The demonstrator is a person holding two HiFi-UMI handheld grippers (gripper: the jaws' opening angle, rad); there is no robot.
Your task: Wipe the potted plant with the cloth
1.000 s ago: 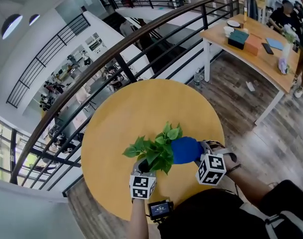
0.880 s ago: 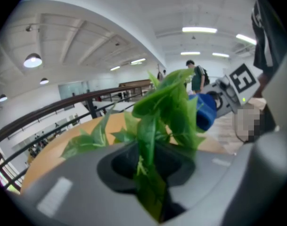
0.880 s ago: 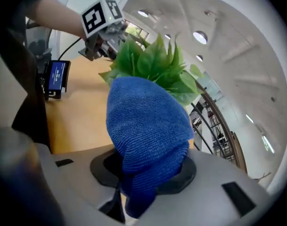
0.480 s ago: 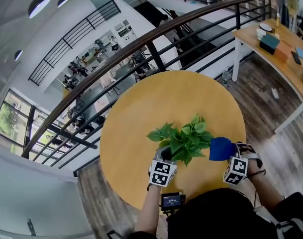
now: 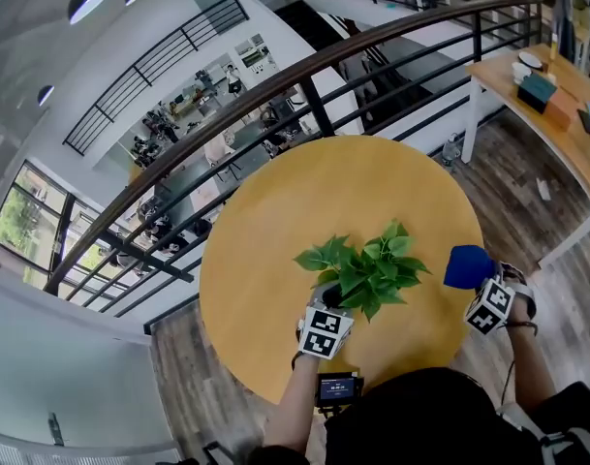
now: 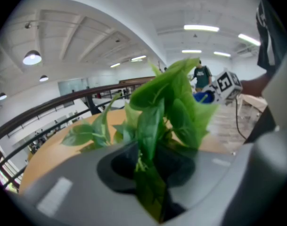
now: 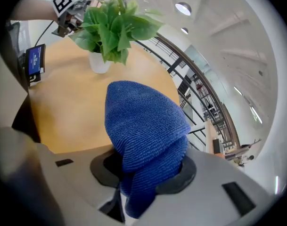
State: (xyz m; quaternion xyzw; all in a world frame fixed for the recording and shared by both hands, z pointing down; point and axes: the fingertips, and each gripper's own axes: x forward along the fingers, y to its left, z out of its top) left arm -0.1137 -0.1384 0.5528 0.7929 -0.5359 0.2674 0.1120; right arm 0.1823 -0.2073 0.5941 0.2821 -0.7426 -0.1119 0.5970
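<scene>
Left gripper (image 5: pixel 325 308) clamps the potted plant (image 5: pixel 364 271) on the round table's (image 5: pixel 275 221) near half. To the right, the right gripper (image 5: pixel 480 286) pinches the blue cloth (image 5: pixel 466 264), clear of the leaves. A hard swipe could snap stems or tip the pot.

This is an upper gallery in a large open office building. A dark railing (image 5: pixel 309 69) curves across the frame, and beyond it, at upper left, a lower floor (image 5: pixel 178 129) shows crowded workstations and people. A round wooden table (image 5: pixel 275 250), a plank floor (image 5: pixel 512 168) and a cluttered desk (image 5: pixel 566 129) at upper right share this level.
</scene>
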